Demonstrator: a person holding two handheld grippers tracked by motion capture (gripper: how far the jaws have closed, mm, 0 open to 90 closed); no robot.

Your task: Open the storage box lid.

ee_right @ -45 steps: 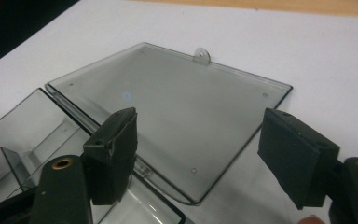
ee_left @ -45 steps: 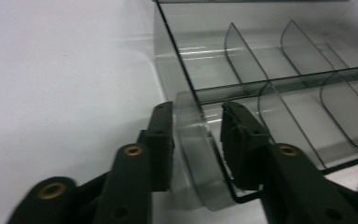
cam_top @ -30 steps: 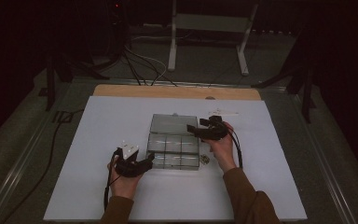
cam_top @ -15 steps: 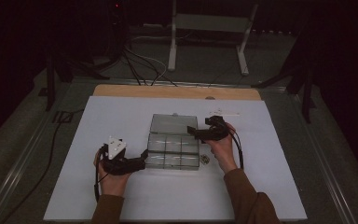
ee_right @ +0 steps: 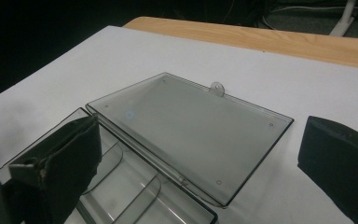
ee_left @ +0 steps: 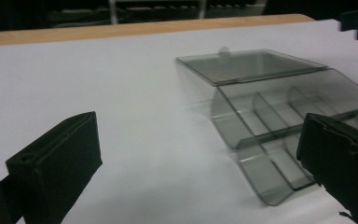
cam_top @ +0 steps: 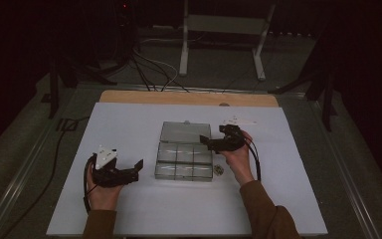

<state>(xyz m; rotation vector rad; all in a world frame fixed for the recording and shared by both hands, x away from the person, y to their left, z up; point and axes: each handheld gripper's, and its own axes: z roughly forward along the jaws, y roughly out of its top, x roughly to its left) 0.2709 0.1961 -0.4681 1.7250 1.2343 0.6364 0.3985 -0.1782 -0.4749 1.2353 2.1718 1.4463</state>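
Both tools are seen wide open, nothing gripped: left tool [cam_top: 138, 169] is held just left of the clear compartment box [cam_top: 185, 158], lid laid flat on the tabletop [cam_top: 129, 124]; right tool [cam_top: 205, 143] is poised at its right edge.

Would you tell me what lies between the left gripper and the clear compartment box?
Nothing: in the high view, only bare white table separates the left gripper from the clear compartment box; the left gripper view agrees.

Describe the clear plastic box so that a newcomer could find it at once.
Start at the white table. At its middle lies the clear compartment box, lid folded flat behind it. It is see-through with dividers, unlike the small object beside it.
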